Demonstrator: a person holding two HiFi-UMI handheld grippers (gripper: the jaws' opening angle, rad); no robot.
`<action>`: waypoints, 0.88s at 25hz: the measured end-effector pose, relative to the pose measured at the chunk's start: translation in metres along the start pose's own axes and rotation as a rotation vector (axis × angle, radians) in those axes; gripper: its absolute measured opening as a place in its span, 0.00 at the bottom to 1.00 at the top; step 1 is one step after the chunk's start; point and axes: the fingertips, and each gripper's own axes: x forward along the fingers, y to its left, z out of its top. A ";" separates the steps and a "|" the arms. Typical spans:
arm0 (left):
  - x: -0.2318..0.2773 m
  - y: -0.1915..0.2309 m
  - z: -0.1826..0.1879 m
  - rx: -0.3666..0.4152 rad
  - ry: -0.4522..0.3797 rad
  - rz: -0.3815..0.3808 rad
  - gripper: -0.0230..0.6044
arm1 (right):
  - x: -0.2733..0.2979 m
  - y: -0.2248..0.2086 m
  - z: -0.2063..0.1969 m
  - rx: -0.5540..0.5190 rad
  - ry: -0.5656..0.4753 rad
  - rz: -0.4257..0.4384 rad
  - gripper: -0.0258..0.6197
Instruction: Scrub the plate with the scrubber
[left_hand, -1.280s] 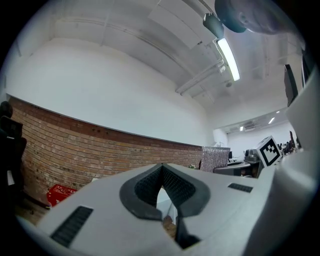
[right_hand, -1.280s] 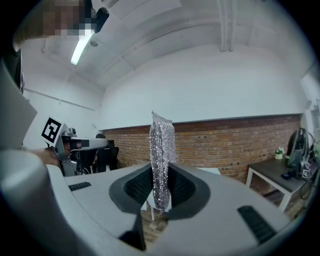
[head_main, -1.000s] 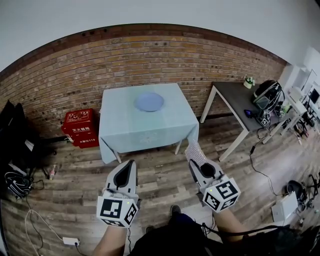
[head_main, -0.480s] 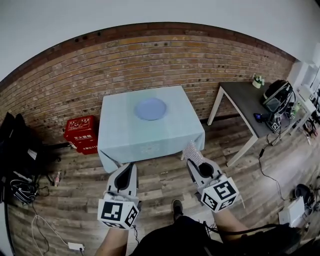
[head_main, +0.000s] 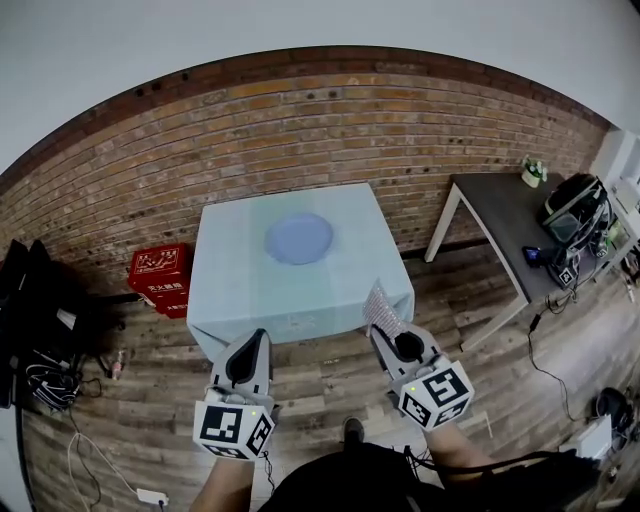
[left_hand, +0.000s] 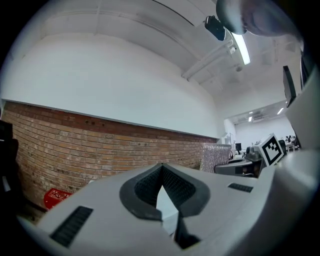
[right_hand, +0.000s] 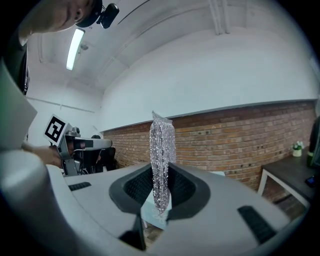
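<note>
The approach was in hand: the right gripper (head_main: 386, 332) clamped the silvery scrubber (head_main: 381, 306), the left gripper (head_main: 257, 338) was closed and empty, and reaching the far plate (head_main: 299, 238) on the table (head_main: 235, 290) called for closing in.

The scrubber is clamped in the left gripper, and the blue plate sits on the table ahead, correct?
No. The scrubber is clamped in the right gripper, as the right gripper view shows; the left gripper holds nothing. The blue plate does sit on the table ahead.

Scrubber (right_hand: 161, 160) glittery, metallic mesh; plate (head_main: 299, 238) seemingly smooth, matt; floor (head_main: 320, 372) wood.
</note>
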 end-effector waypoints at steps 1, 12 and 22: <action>0.008 0.000 -0.001 0.002 0.004 0.005 0.05 | 0.005 -0.007 -0.001 0.006 0.002 0.005 0.15; 0.087 -0.014 -0.009 0.022 0.043 0.060 0.05 | 0.034 -0.091 -0.005 0.052 -0.011 0.043 0.15; 0.124 0.013 -0.019 0.022 0.033 0.108 0.05 | 0.075 -0.120 -0.007 0.052 -0.004 0.065 0.15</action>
